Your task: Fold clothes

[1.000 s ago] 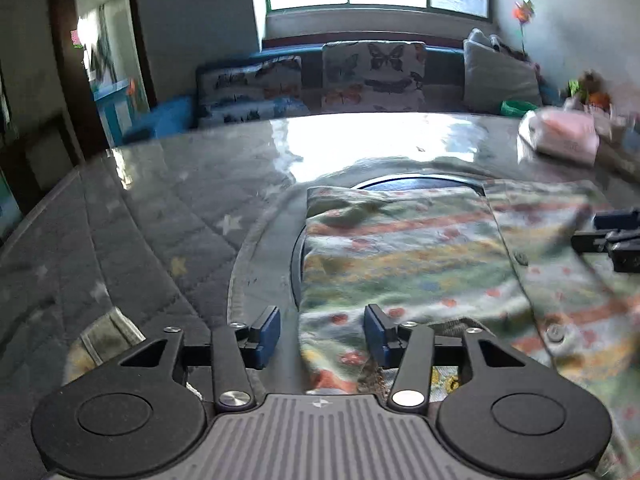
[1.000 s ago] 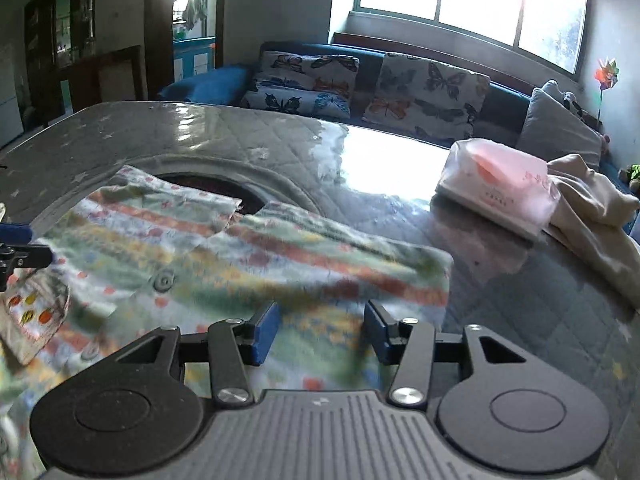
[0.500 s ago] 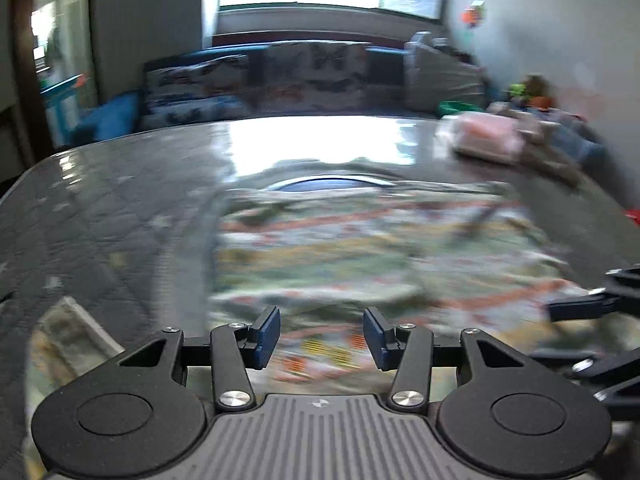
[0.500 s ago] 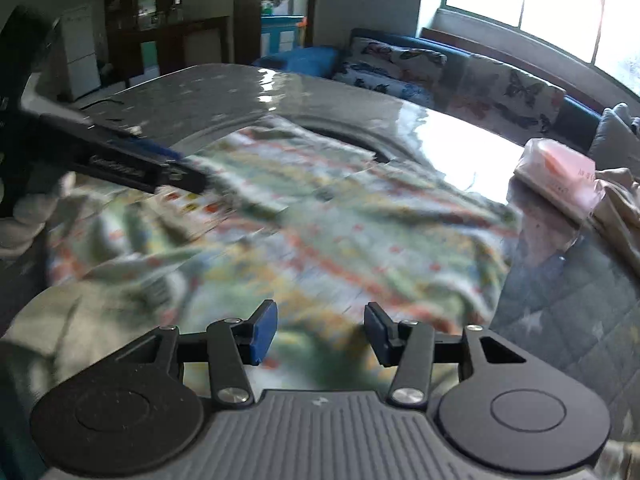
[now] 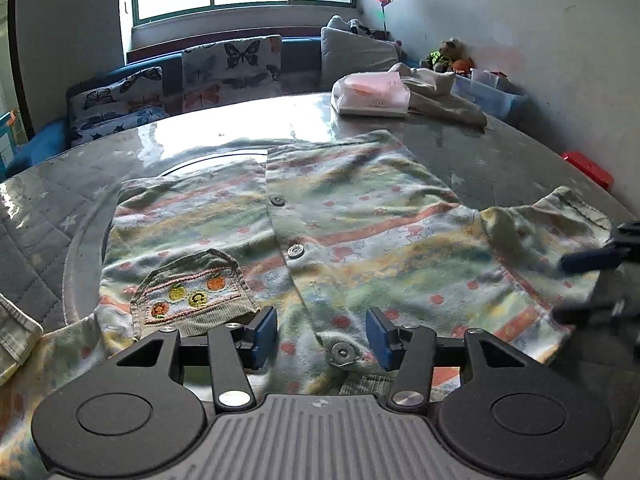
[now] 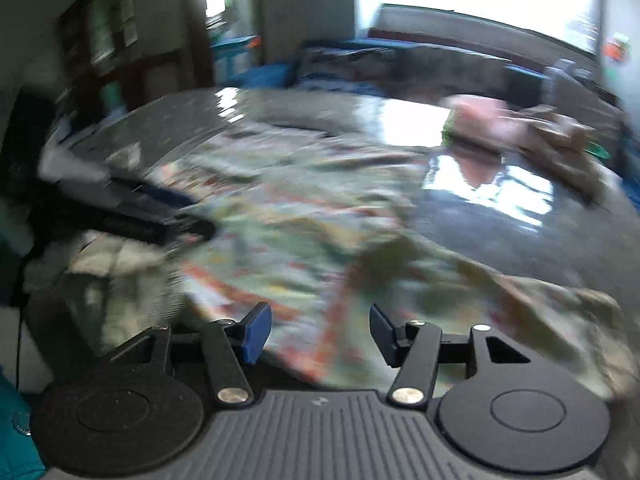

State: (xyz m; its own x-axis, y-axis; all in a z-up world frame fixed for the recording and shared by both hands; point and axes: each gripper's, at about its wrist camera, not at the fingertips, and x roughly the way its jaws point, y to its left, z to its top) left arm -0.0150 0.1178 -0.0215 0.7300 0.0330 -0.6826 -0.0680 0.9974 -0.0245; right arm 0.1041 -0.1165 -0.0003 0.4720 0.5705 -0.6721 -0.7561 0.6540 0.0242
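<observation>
A small striped button-front shirt [image 5: 360, 220] lies flat on the round quilted table [image 5: 500, 148], its fruit-stitched pocket [image 5: 192, 296] at the near left. My left gripper [image 5: 322, 332] hovers over the near hem by the lowest button, jaws opening with only cloth below and nothing pinched. In the blurred right wrist view, my right gripper [image 6: 320, 332] hangs over the same shirt [image 6: 300, 220], jaws opening and pressing on nothing. From the left wrist view the right gripper [image 5: 560, 288] shows by the right sleeve [image 5: 560, 216]. The left gripper [image 6: 192, 216] appears at the left of the right wrist view.
A pink plastic-wrapped pack [image 5: 372, 94] and a beige garment [image 5: 440, 100] lie at the table's far right. A sofa with butterfly cushions [image 5: 232, 68] runs behind the table. A red box [image 5: 588, 168] sits past the right rim. Another cloth [image 5: 16, 332] pokes in at near left.
My left gripper has slid from the shirt's left edge to its button line. My right gripper has swung across to the near right, by the sleeve. The shirt lies flat as before.
</observation>
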